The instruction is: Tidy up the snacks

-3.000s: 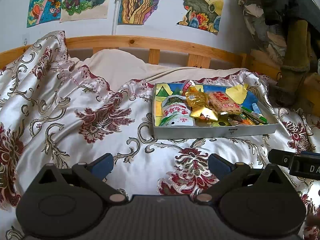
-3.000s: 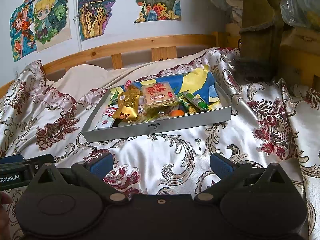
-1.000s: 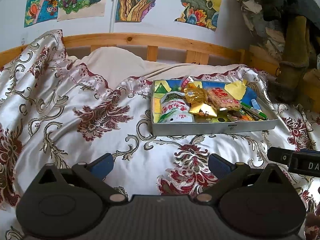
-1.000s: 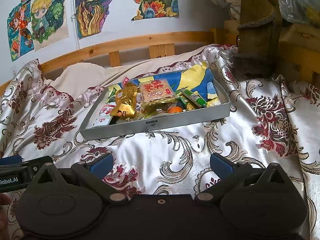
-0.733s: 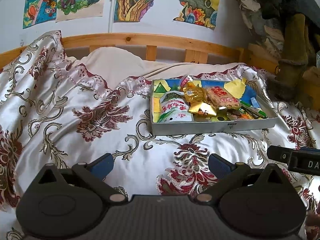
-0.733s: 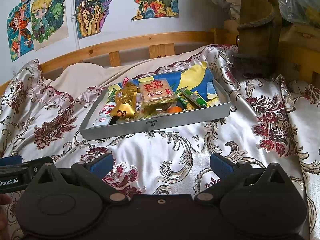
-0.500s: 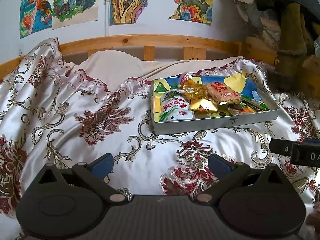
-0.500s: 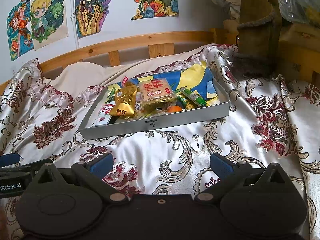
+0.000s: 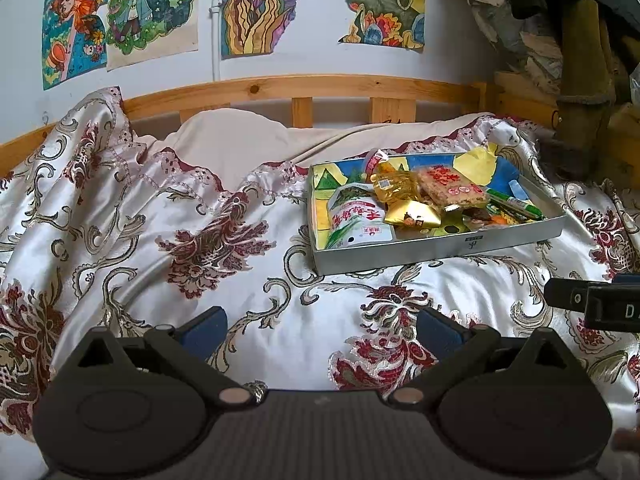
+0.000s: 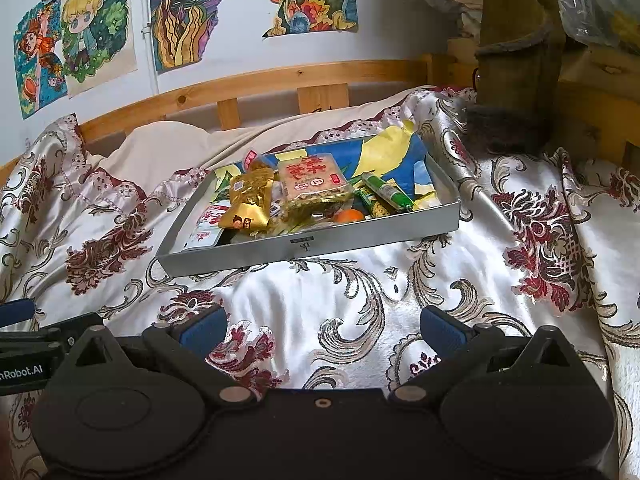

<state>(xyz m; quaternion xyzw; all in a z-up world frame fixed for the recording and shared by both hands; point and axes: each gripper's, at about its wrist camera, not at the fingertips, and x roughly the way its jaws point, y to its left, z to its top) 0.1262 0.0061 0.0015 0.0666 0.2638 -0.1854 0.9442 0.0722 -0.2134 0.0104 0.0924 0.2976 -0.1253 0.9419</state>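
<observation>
A grey shallow tray (image 9: 440, 249) (image 10: 304, 248) rests on the patterned bed cover and holds several snacks. In it lie a white and green pouch (image 9: 356, 222), a gold packet (image 9: 414, 216) (image 10: 244, 220), a clear pack with red print (image 9: 450, 188) (image 10: 314, 186), a green stick (image 10: 386, 192) and a small orange (image 10: 349, 216). My left gripper (image 9: 320, 326) stands open over the cover, well short of the tray. My right gripper (image 10: 320, 326) is open too, in front of the tray's near wall. Nothing is between either pair of fingers.
A wooden headboard rail (image 9: 320, 88) and a beige pillow (image 9: 240, 144) lie behind the tray. Drawings (image 9: 120, 12) hang on the wall. Hanging clothes and a wooden frame (image 10: 520, 60) crowd the right side. The other gripper's body (image 9: 592, 304) shows at the right edge of the left wrist view.
Both grippers have drifted slightly, the left one shifting its view so the tray sits a little lower and more to the right. Both stay open and the snacks have not moved.
</observation>
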